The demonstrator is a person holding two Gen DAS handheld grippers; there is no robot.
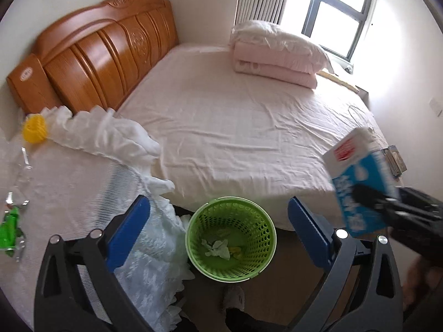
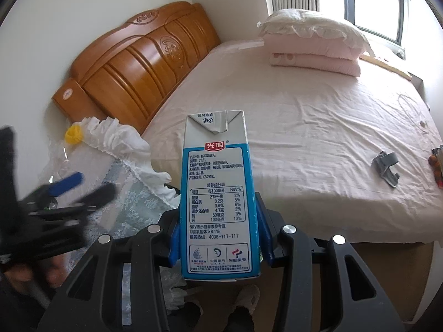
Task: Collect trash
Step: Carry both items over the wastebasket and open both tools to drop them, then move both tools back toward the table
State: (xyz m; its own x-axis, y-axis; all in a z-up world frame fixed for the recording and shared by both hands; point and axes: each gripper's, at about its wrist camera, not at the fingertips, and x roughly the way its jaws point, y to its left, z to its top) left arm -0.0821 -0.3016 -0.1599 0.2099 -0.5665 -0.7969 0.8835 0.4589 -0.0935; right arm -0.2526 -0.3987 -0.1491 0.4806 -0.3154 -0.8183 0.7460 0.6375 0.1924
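1. Currently mid-task: left gripper [image 1: 218,232] jaws wide apart, nothing between them, above the green basket [image 1: 231,235] on the floor beside the bed [image 1: 235,127]; crumpled paper [image 1: 217,249] already lies inside.
2. Right gripper [image 2: 218,238] clamped on the milk carton [image 2: 217,199], held upright, off to the basket's right.
3. Next, likely: carry the carton over the basket rim, then release.
4. Green wrapper [image 1: 9,227] left on the lace-covered table [image 1: 69,182].

Pink-sheeted bed [image 1: 235,127], carved wooden headboard [image 1: 105,49], bright, perhaps curtained window [image 1: 337,11].
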